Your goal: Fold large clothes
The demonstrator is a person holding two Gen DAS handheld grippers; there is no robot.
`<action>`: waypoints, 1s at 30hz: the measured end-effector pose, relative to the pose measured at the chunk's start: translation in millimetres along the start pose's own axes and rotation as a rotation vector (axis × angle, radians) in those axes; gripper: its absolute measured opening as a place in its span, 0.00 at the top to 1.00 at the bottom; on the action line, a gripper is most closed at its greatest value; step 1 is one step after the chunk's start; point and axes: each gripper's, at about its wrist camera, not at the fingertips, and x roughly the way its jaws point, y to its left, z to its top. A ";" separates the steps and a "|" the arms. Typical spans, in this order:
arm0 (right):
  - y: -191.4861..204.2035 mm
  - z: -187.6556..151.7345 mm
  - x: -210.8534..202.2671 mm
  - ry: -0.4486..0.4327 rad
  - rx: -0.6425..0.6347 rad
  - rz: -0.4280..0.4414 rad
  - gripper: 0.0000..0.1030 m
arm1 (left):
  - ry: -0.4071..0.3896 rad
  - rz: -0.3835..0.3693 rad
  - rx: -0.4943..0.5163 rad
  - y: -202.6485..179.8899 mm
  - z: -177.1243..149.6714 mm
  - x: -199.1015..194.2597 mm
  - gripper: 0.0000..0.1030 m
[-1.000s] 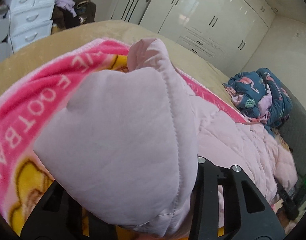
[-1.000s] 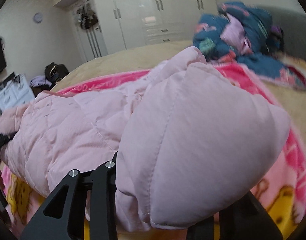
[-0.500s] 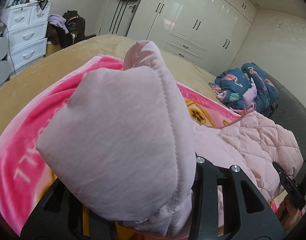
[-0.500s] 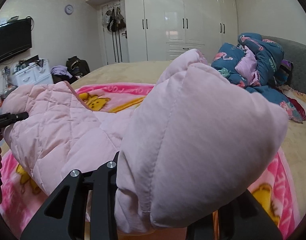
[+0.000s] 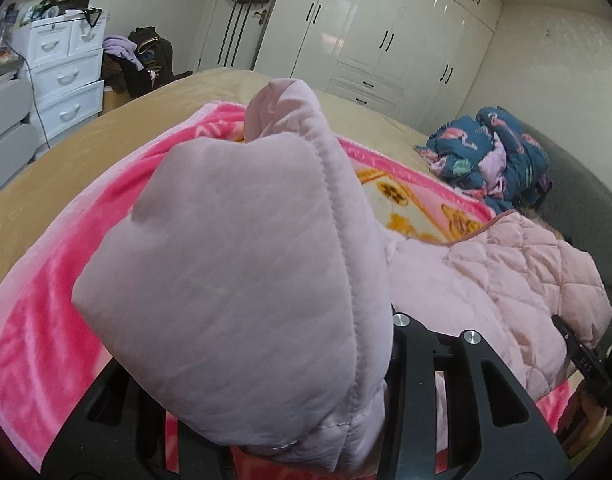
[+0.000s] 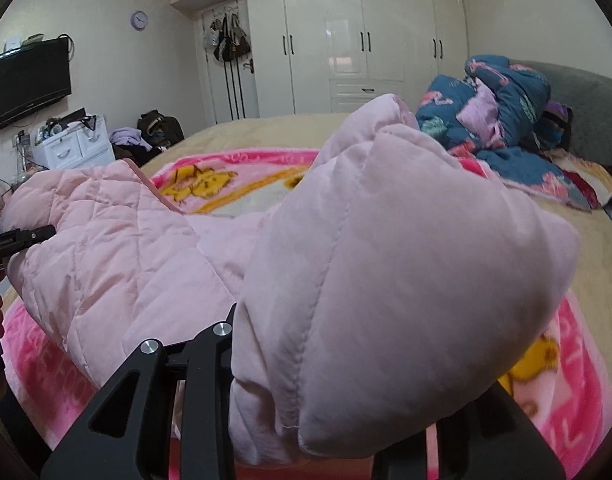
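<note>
A padded corner of the pale pink quilted jacket (image 5: 241,280) was held clamped between the jaws of the left gripper (image 5: 273,412), the fabric bulging up and forward over both black fingers (image 5: 478,400) and hiding the tips. In the right wrist view, another padded part of the same jacket (image 6: 386,280) was likewise clamped between the jaws of the right gripper (image 6: 326,420), billowing over them and covering most of the right-hand finger. The rest of the jacket was seen stretched between the two grippers: to the right of the left jaws and to the left of the right jaws, with its quilted body folded over on itself. Beneath and ahead of both sets of jaws, a bright pink cartoon-print blanket (image 5: 49,280) was spread on a beige bedspread (image 6: 265,132). Further ahead and to the right of both jaws, a crumpled navy flamingo-print quilt (image 5: 494,152) was heaped near the grey headboard (image 6: 586,100). Far beyond the jaws, white wardrobes (image 6: 366,32) were seen, and far to the left a white drawer unit (image 5: 61,76).
</note>
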 end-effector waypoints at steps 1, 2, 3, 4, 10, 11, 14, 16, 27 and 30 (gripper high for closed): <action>-4.0 -4.8 1.4 0.011 0.026 -0.001 0.70 | 0.004 0.006 0.004 1.3 -4.1 -0.3 0.70; -6.7 -8.4 2.7 0.019 0.047 -0.002 0.69 | 0.012 0.014 0.004 3.8 -8.6 1.5 0.69; -10.8 -13.3 5.6 0.033 0.073 -0.006 0.69 | 0.023 0.021 -0.002 6.8 -12.5 4.2 0.69; -13.1 -17.1 7.5 0.044 0.091 -0.009 0.69 | 0.030 0.025 -0.007 9.7 -15.4 5.0 0.69; -31.8 -37.2 25.2 0.103 0.237 0.013 0.66 | 0.067 0.049 -0.031 22.4 -29.4 14.9 0.64; -35.3 -37.7 27.2 0.110 0.261 0.019 0.64 | 0.072 0.053 -0.037 23.8 -31.6 16.0 0.63; -39.5 -38.6 34.7 0.142 0.309 0.019 0.61 | 0.087 0.066 -0.037 25.3 -36.7 19.9 0.59; -38.5 -35.8 38.4 0.155 0.317 0.010 0.60 | 0.102 0.076 -0.053 28.1 -39.1 25.4 0.55; -61.1 -53.4 31.5 0.224 0.467 0.043 0.24 | 0.140 0.081 -0.090 34.0 -43.4 24.9 0.42; -64.1 -56.4 17.7 0.237 0.452 0.043 0.15 | 0.166 0.089 -0.099 39.8 -44.4 20.0 0.24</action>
